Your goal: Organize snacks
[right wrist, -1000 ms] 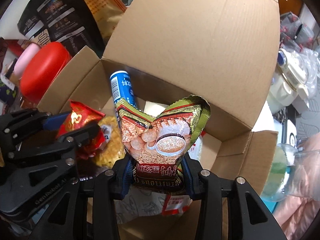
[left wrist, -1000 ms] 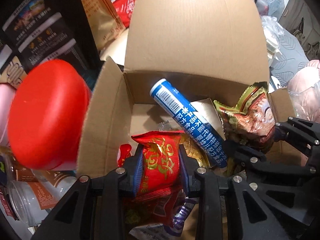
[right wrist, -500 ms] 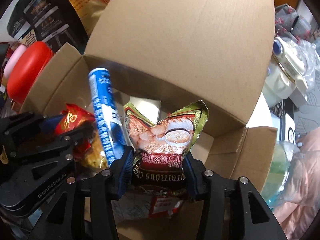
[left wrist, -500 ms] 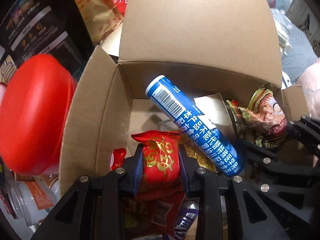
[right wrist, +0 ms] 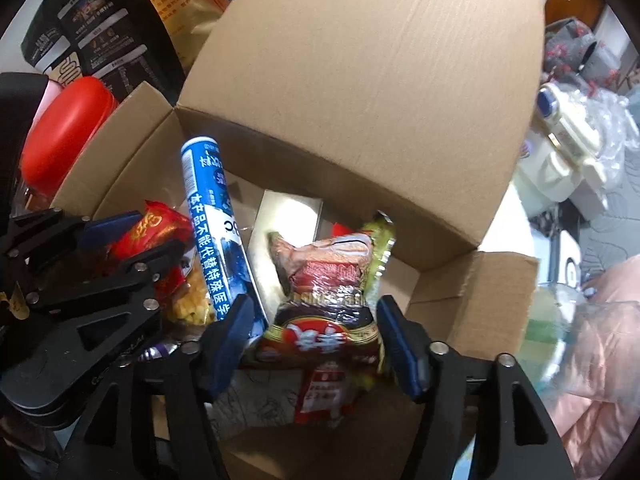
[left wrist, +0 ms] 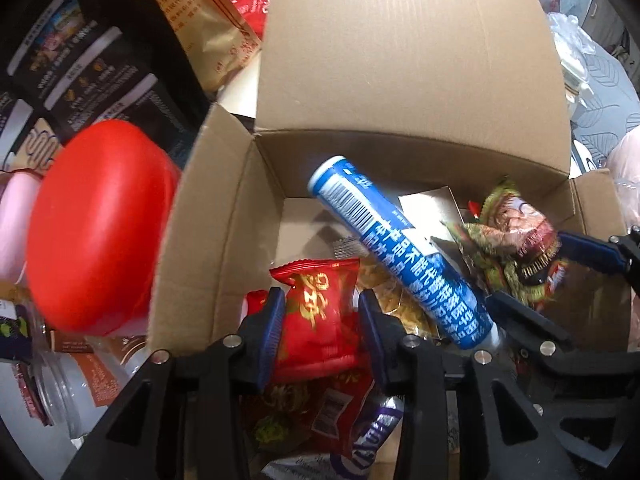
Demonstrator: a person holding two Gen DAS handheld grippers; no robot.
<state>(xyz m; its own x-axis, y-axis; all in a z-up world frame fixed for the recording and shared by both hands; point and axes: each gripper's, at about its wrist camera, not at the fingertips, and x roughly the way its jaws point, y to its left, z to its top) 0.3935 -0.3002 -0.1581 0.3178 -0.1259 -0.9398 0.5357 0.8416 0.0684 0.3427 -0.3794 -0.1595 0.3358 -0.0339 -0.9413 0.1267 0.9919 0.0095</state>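
- Outside the cardboard box on the left stand a red lid on a clear jar, a dark printed bag and a tan pouch; by the look of it these are not yet sorted.
- The left gripper points down into the left part of the box with a red snack packet between its blue pads. Its jaws are opening, and the pads seem to touch the packet only lightly, so I judge this packet to be at the point of release.
- Under it lie other packets, red and purple, so part of the sorting is already done.
- A blue tube leans aslant across the middle of the box, between the two grippers, its capped end toward the back wall. It crowds both drop spots.
- The right gripper is also over the box, its jaws opening and standing clear of a green-and-brown snack bag, which slumps between them onto the box contents: released, I judge.
- A silvery flat carton lies behind that bag.
- Right of the box are clear plastic bags and a pink cloth, clutter close to the open flap.
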